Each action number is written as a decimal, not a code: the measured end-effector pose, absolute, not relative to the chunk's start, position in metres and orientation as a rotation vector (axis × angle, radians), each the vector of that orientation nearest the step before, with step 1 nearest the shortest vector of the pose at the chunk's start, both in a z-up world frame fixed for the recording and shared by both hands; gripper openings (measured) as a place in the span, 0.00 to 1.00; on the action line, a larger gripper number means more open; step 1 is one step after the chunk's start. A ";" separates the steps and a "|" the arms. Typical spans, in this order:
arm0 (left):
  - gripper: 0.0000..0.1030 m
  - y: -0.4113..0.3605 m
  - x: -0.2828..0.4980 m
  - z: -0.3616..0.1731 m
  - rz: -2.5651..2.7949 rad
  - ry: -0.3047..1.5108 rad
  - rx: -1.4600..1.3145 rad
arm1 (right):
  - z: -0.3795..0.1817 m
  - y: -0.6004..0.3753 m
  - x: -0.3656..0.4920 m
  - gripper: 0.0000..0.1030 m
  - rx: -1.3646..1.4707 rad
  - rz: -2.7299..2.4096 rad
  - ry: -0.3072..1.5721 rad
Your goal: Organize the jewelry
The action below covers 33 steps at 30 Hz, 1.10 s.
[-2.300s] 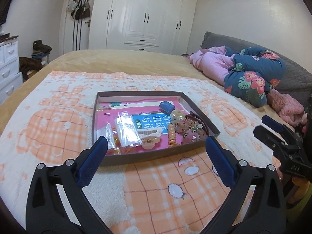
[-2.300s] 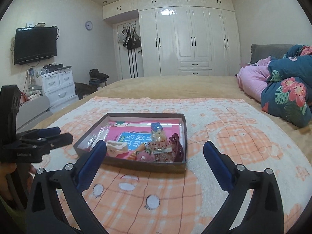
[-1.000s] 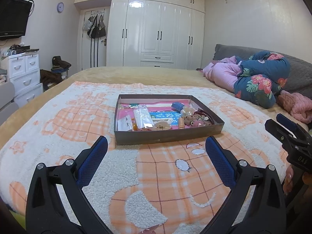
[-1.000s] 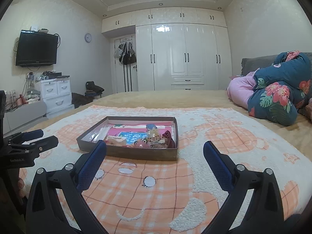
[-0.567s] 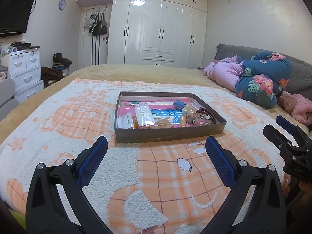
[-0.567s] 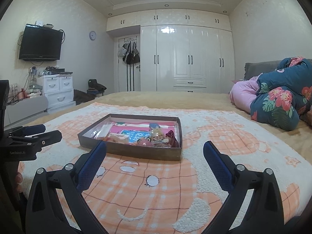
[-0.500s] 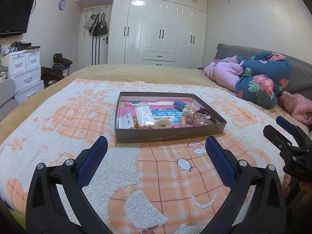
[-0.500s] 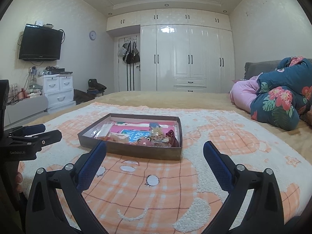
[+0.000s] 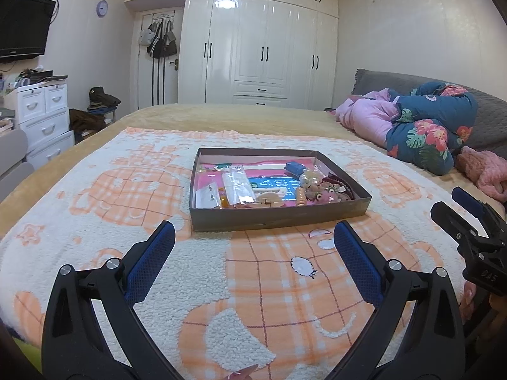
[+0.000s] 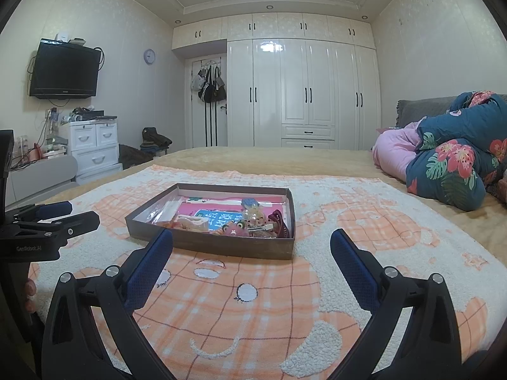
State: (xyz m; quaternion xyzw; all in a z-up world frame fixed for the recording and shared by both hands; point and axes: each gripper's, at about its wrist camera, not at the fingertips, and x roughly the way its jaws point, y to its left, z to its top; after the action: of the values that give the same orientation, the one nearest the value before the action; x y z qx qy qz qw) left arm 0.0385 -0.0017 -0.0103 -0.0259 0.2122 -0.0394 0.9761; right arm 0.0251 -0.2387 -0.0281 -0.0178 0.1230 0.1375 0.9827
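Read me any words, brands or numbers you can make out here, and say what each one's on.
"GenRobot.AI": on the left gripper body, right wrist view.
"DA5": on the right gripper body, left wrist view.
White characters on the blue card in the box: too blurred to read.
TV logo: too small to read.

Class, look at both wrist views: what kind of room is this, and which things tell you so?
Most likely a home bedroom: a bed with a piled quilt, a tall white wardrobe along the far wall, and a chest of drawers.
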 end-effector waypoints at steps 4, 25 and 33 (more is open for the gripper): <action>0.89 -0.002 0.039 -0.011 -0.078 0.430 -0.046 | -0.028 -0.239 0.025 0.94 -0.035 0.277 0.248; 0.89 -0.003 0.039 -0.010 -0.076 0.433 -0.045 | -0.030 -0.242 0.027 0.94 -0.033 0.273 0.253; 0.89 -0.003 0.039 -0.010 -0.076 0.432 -0.044 | -0.030 -0.242 0.027 0.94 -0.033 0.273 0.252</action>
State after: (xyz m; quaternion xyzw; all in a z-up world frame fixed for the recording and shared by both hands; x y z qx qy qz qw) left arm 0.0385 -0.0032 -0.0100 -0.0219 0.2143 -0.0375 0.9758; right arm 0.0269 -0.2423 -0.0301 -0.0164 0.1253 0.1358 0.9826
